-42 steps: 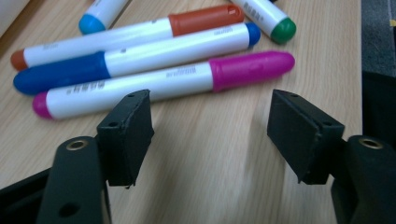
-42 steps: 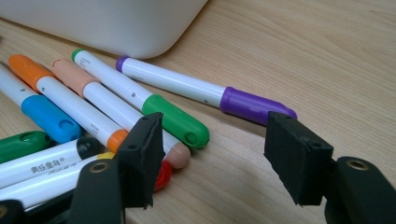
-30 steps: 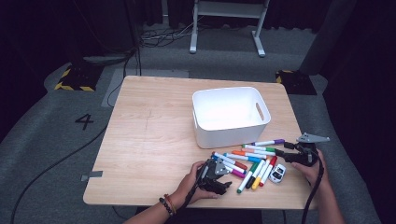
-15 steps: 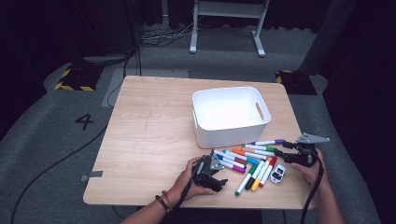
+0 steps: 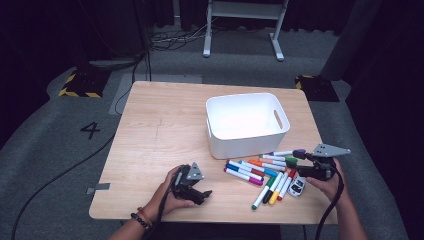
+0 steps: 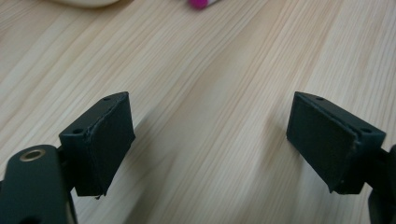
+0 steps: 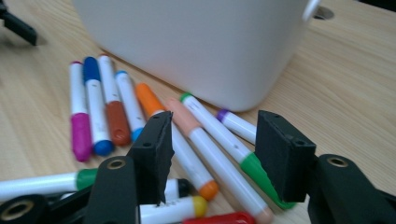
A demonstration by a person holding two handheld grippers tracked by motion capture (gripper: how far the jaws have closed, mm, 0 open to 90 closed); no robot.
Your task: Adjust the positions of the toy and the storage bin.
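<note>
Dark room, grey carpet floor, light wood worktop (image 5: 165,125) in the middle.

Left gripper (image 5: 192,186) sits low at the worktop's near edge, held in the person's left hand (image 5: 167,197), well left of the marker pile. Jaws spread wide, nothing between them; in the left gripper view only bare wood grain lies between the pads (image 6: 109,140), with a magenta marker tip (image 6: 201,3) far off at the top edge.

White bin (image 5: 247,122) stands right of centre, handle slot on its right wall, looks empty from what the high view shows.

Markers (image 5: 260,172) lie loose on the worktop just in front of the bin, some parallel, some fanned toward the near edge. A small white toy car (image 5: 297,186) lies at the pile's right side.

Right gripper (image 5: 311,162) hovers at the right end of the pile, held in the right hand (image 5: 327,182). Jaws parted, gripping nothing. In the right gripper view the green-capped marker (image 7: 224,140) and the orange-capped marker (image 7: 187,149) run diagonally through the gap between the pads (image 7: 156,149), below them; whether the pads touch either, can't tell. Purple-capped marker (image 7: 236,123) lies just beyond, against the bin wall (image 7: 196,42).
</note>
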